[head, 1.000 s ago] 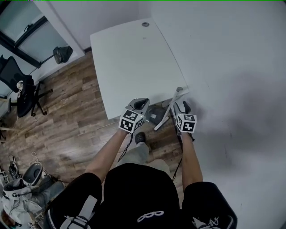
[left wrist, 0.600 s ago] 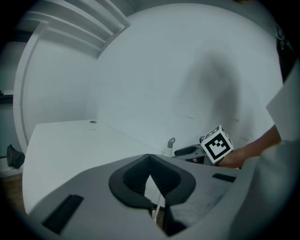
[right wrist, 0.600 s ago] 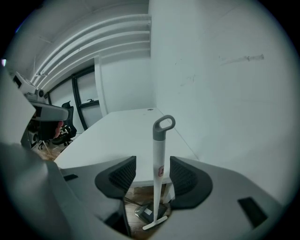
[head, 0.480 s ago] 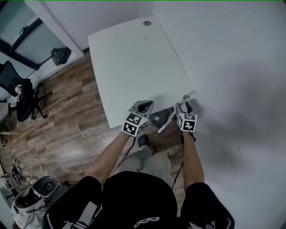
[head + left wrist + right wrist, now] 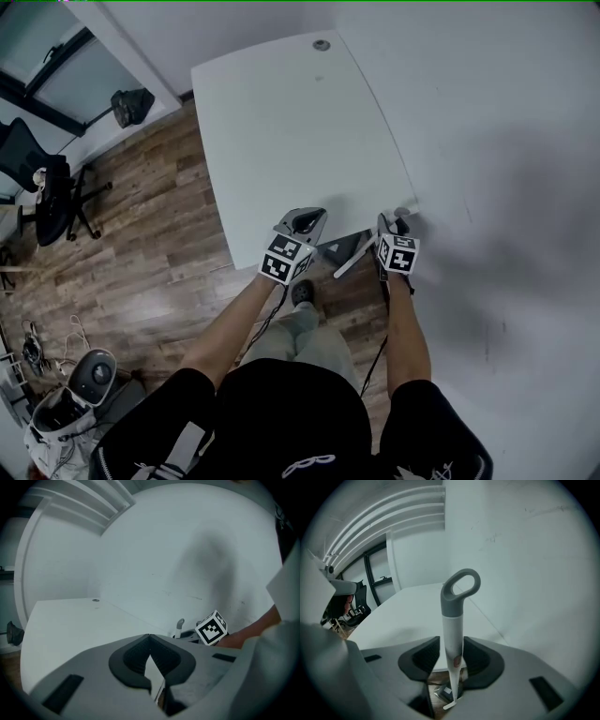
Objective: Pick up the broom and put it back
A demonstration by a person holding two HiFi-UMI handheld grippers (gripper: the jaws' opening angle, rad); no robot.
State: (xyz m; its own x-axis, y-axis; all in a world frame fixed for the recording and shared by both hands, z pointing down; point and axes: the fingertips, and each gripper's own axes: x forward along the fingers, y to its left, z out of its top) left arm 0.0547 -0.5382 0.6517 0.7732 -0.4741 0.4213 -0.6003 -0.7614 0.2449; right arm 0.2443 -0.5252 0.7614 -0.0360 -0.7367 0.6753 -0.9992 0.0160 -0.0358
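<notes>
From above, the broom (image 5: 352, 260) ends in a dark shape half under the tabletop (image 5: 281, 131) edge, too blurred to tell. In the left gripper view, the left gripper (image 5: 150, 635) hides all but the broom's loop. A chair (image 5: 42, 192) is cut off at the left edge.

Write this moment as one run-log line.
right gripper: jaws just closing, broom handle between, not gripped | left gripper: jaws shut, empty
</notes>
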